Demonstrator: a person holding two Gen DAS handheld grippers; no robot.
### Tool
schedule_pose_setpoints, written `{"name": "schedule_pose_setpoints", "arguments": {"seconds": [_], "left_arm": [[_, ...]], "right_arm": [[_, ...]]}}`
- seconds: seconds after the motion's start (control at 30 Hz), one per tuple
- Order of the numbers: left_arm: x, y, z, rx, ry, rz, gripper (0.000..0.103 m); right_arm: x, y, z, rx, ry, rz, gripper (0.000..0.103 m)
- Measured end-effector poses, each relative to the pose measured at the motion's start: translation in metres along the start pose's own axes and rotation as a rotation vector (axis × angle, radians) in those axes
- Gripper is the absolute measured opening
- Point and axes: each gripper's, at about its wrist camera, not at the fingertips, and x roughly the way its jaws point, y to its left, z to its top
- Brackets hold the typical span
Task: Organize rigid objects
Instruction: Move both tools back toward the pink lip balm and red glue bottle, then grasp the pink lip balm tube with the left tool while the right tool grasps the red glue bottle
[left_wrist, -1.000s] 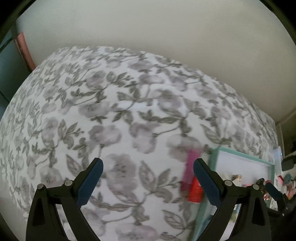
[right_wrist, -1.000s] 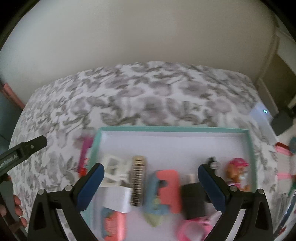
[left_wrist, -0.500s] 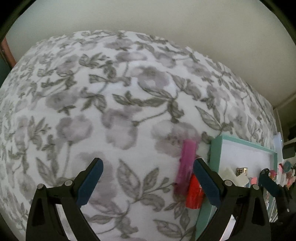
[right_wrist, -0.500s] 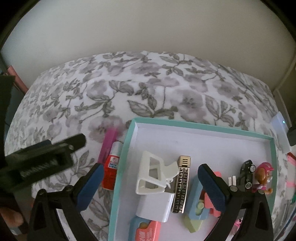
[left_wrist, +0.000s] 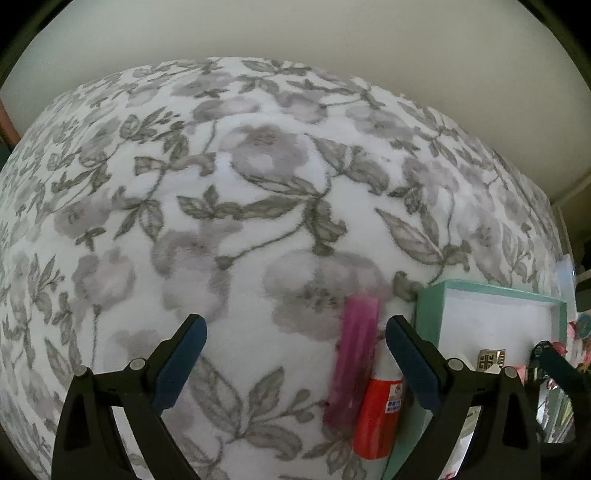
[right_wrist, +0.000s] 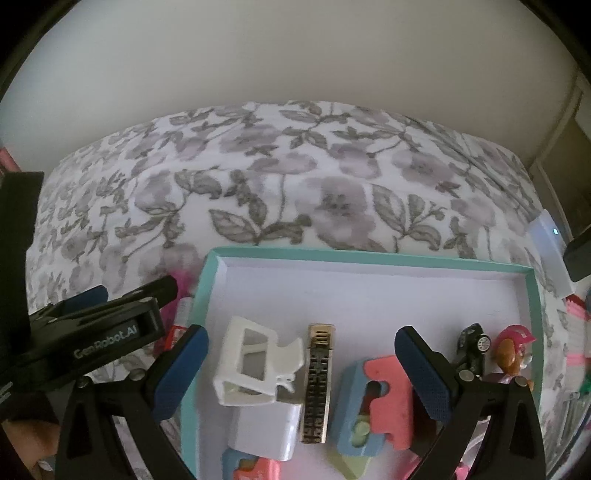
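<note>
A teal-rimmed white tray lies on the flowered cloth. In it sit a white clip, a gold-and-black bar, a pink-and-blue toy, a small black car and a pup figure. A pink stick and a red-and-white bottle lie on the cloth just left of the tray. My left gripper stands open, with the stick and bottle near its right finger. My right gripper hangs open above the tray's items, holding nothing.
The flowered cloth stretches wide to the left and far side, up to a pale wall. A white device with a small light and a dark box sit at the right edge. Pink clutter lies right of the tray.
My left gripper has come lower and closer to the pink stick and red bottle. My right gripper has shifted left and down over the tray, bringing the clip and bar nearer.
</note>
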Motion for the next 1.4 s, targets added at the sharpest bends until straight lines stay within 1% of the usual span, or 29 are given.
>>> {"name": "schedule_pose_setpoints", "arguments": {"seconds": [0.1,0.2,0.27,0.3,0.4,0.47,0.5,0.53,0.57,0.6,0.67,0.77,0.83,0.97,1.17,1.23,1.4], "left_arm": [[0.006,-0.008,-0.001,0.023,0.004,0.002,0.095],[0.007,-0.01,-0.002,0.039,0.008,0.022,0.088],[0.006,-0.01,-0.003,0.049,0.014,0.036,0.079],[0.005,-0.009,-0.004,0.05,0.019,0.034,0.078],[0.001,-0.009,-0.007,0.06,0.038,0.018,0.07],[-0.001,-0.01,-0.011,0.071,0.047,0.016,0.059],[-0.002,-0.01,-0.012,0.075,0.051,0.015,0.057],[-0.003,-0.01,-0.013,0.077,0.053,0.01,0.051],[-0.004,-0.01,-0.014,0.075,0.056,-0.005,0.044],[-0.006,-0.009,-0.016,0.075,0.057,-0.017,0.04],[-0.008,-0.009,-0.019,0.078,0.062,-0.035,0.028],[-0.008,-0.008,-0.022,0.085,0.071,-0.048,0.02],[-0.01,-0.003,-0.024,0.081,0.075,-0.053,0.02],[-0.015,0.01,-0.026,0.061,0.079,-0.036,0.02],[-0.021,0.045,-0.029,0.0,0.089,-0.015,0.02],[-0.022,0.058,-0.03,-0.019,0.091,-0.007,0.02],[-0.027,0.081,-0.031,-0.057,0.095,0.002,0.02]], "right_arm": [[-0.002,-0.007,0.0,0.018,-0.003,0.001,0.102],[-0.002,-0.01,0.0,0.022,-0.004,-0.005,0.102],[-0.001,-0.01,0.0,0.025,-0.001,-0.005,0.102],[-0.001,-0.01,0.0,0.026,-0.001,-0.003,0.102],[-0.001,-0.007,0.0,0.021,-0.001,-0.003,0.102],[-0.002,-0.005,-0.001,0.017,-0.003,-0.004,0.102],[-0.003,-0.004,-0.001,0.016,-0.004,-0.005,0.102],[-0.003,-0.004,-0.001,0.016,-0.005,-0.01,0.102],[-0.004,-0.003,-0.001,0.016,-0.006,-0.011,0.102],[-0.004,-0.003,-0.001,0.016,-0.005,-0.01,0.102],[-0.004,-0.003,-0.002,0.017,-0.002,-0.008,0.102],[-0.005,-0.002,-0.002,0.013,0.001,-0.016,0.102],[-0.007,0.001,-0.002,0.005,-0.002,-0.014,0.101],[-0.01,0.012,-0.003,-0.019,-0.01,-0.009,0.101],[-0.014,0.034,-0.004,-0.055,-0.022,0.025,0.098],[-0.014,0.042,-0.005,-0.064,-0.023,0.044,0.096],[-0.016,0.061,-0.008,-0.073,-0.025,0.104,0.084]]}}
